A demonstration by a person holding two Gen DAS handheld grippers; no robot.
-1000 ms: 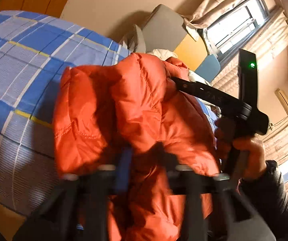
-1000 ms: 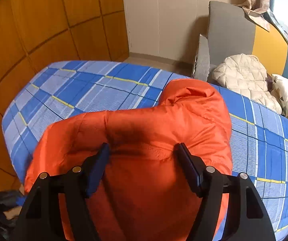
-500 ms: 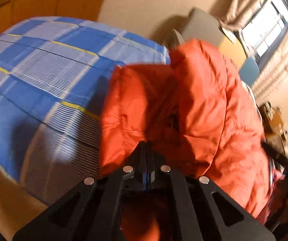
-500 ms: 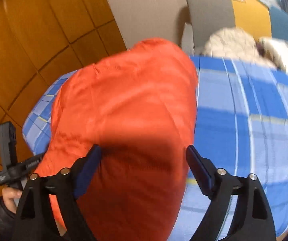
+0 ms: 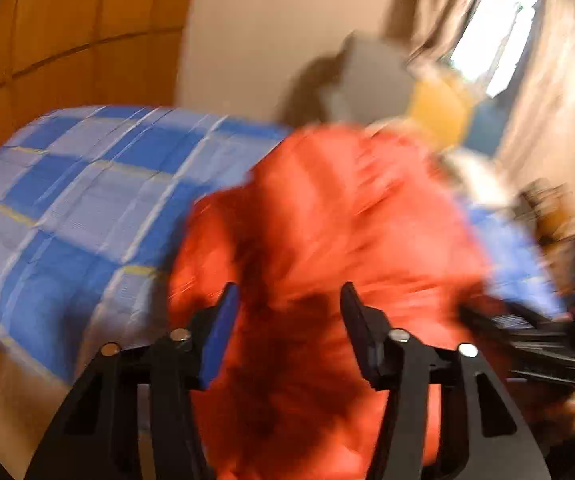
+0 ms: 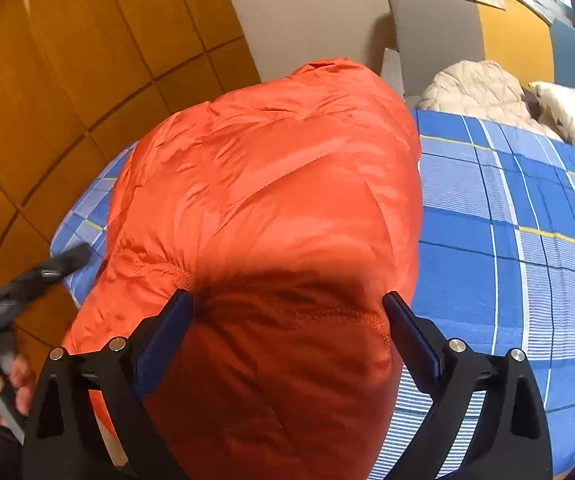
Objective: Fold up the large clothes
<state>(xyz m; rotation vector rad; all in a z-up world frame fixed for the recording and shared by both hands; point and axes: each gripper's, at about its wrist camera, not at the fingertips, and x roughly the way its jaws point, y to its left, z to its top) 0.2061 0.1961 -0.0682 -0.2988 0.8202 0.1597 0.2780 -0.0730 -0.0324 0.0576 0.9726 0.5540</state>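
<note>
1. The orange jacket lies bunched in a puffy heap on the bed, near the bed's corner beside the wooden wall panels. I judge the risk is that the padded bulk springs apart once released, because nothing pins the fold down.
2. A second risk, in my judgement: the heap sits close to that bed corner, so a push from either side could slide it off the edge.
3. The right hand-held gripper has its jaws spread about as wide as they go, having just been opening. The jacket bulges up between the 2 fingers; whether the blue pads still press on it I cannot tell for sure, but they appear to stand at its sides without squeezing.
4. The left hand-held gripper stands about half open, its jaws having just parted. Jacket fabric lies between and beyond the fingers, not pinched. This view is badly blurred.
5. In the right wrist view the left hand-held gripper shows at the jacket's left, just beside the bed's edge.
6. Cream jackets lie beyond the orange jacket, well apart from it.
</note>
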